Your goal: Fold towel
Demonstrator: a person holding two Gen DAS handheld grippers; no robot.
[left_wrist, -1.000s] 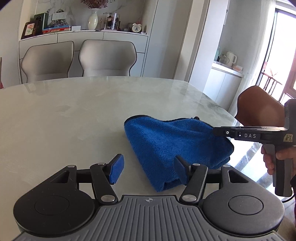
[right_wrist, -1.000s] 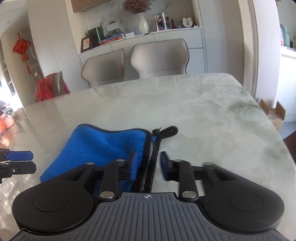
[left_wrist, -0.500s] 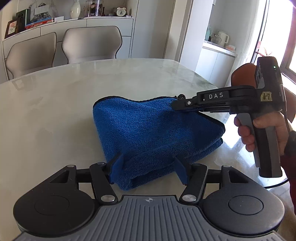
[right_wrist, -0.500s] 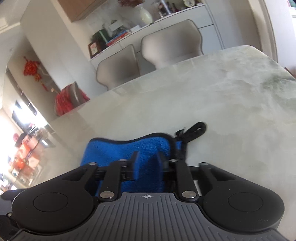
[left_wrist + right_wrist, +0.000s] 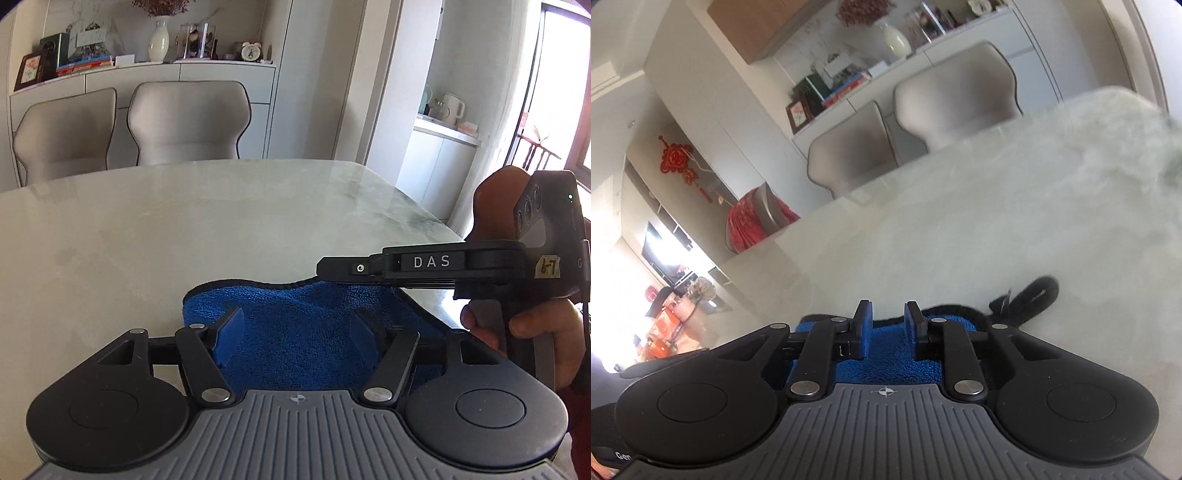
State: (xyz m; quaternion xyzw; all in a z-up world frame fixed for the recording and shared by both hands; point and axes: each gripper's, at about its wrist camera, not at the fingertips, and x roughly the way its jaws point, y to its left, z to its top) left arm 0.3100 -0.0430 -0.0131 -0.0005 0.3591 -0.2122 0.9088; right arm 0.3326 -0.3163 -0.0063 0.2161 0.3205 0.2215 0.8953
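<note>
- The left gripper has its jaws spread wide. The blue towel lies between them, but the two blue pads do not pinch it. From this view I cannot tell if the pads touch the cloth.
- The right gripper has its jaws only a little apart, with a small gap between the pads. The towel sits under and between them. They do not look pressed on the cloth, and I cannot tell if they touch it.
- In the left wrist view the right gripper comes in from the right side. Its tip is over the far edge of the towel. A hand holds its grip.
- The towel is a soft folded bundle on the pale stone worktop, near the edge close to the person. It has a dark border along its far edge.
- A black hanging loop sticks out from the towel's far right corner and lies on the worktop.
- In the left wrist view the towel's long side runs left to right.
- Two grey chairs stand at the far side of the worktop.
</note>
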